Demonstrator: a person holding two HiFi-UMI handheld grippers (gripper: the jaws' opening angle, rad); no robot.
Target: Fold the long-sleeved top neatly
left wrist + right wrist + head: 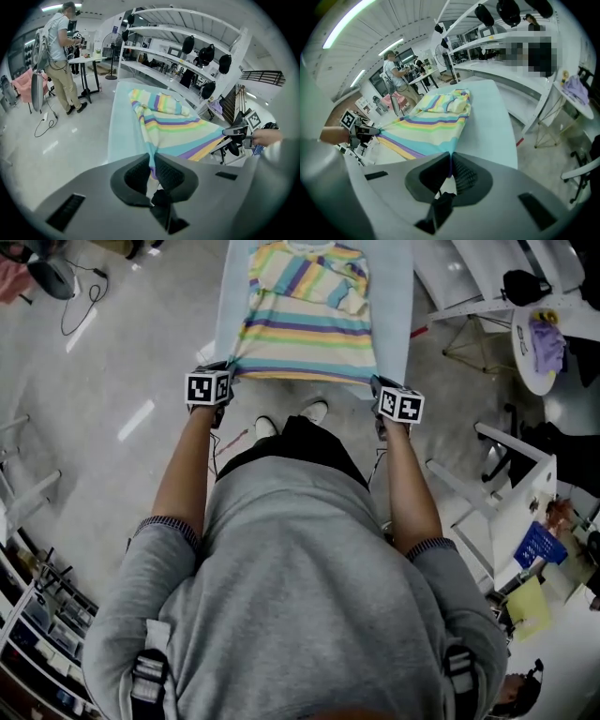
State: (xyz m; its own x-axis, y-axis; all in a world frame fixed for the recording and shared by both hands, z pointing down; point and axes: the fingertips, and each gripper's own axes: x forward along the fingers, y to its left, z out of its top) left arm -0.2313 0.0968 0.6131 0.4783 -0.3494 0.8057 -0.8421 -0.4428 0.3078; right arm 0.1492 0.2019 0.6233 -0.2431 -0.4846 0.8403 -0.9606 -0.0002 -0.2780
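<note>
Pale-blue worktop [394,306], long and narrow, carries the long-sleeved top [305,329], striped in yellow, green, blue and purple. The collar is at the far end and the body lies flat. What looks like one sleeve [352,298] is folded in across the chest. The near hem is off the surface, stretched taut between its two corners.

Left tongs [151,159] are pinched narrow on the left hem corner, with cloth running straight into the pads. Right tongs [450,159] are pinched likewise on the right corner.

Step in hand, as judged: carrying the hem toward the collar to halve the body. To do it well:
- hold both corners at one height, with the hem just taut;
- move both sides at the same pace, so the side edges stack;
- lay the hem square on the shoulder line;
- open the tongs only once the cloth rests.

A sagging middle or one leading corner would likely skew the fold.

Containers: none shows on the worktop. A blue crate-like thing [539,545] sits by white furniture at the right; its contents cannot be made out. Further right, a round white table [527,371] bears a purple cloth [547,341].
</note>
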